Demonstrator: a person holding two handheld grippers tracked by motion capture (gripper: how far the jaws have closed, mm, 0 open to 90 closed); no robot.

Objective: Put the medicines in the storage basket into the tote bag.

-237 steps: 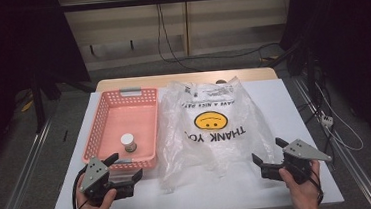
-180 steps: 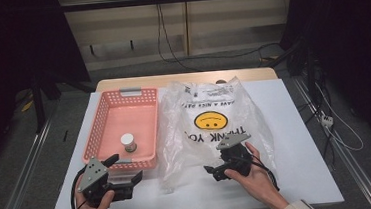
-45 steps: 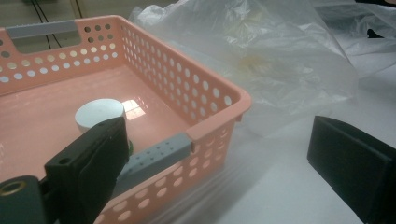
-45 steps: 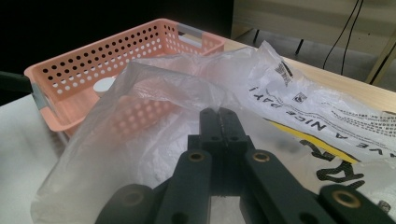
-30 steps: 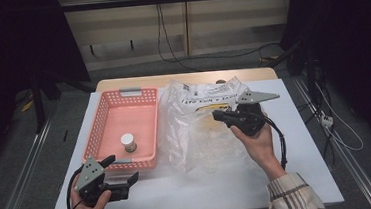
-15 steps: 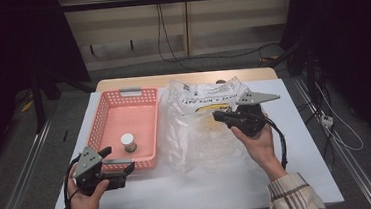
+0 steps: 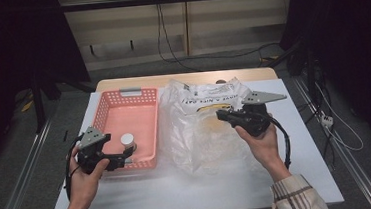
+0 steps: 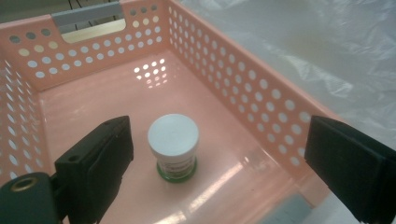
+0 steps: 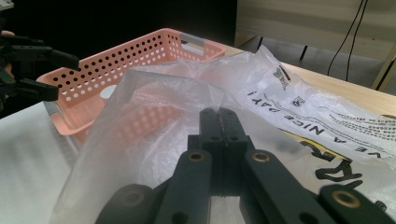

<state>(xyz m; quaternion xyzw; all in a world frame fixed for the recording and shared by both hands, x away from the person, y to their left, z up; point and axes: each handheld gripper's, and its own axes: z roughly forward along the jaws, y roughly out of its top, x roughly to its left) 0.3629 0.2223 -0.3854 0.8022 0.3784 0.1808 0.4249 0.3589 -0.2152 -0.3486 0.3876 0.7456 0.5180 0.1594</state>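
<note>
A pink perforated basket (image 7: 105,112) stands on the left of the white table, with a small white-lidded jar (image 7: 127,139) near its front. My left gripper (image 7: 126,157) hovers at the basket's near edge, open. In the left gripper view its wide-spread jaws (image 8: 219,172) frame the jar (image 8: 173,144), which stands upright on the basket floor (image 8: 93,107). My right gripper (image 7: 222,115) is shut on the clear plastic bag (image 7: 201,143) and holds its upper film off the table. The shut jaws (image 9: 219,115) pinch the film (image 9: 154,116).
The bag's printed side (image 9: 299,107) lies toward the table's far right. The basket (image 9: 116,60) and the left gripper (image 9: 32,70) appear beyond the lifted film. Bare white table (image 7: 180,192) stretches along the near edge. Cables run over the floor behind.
The right gripper came in from the near right, shut on the bag and lifted it. In the last second the left gripper rose and moved forward to the basket's near edge.
</note>
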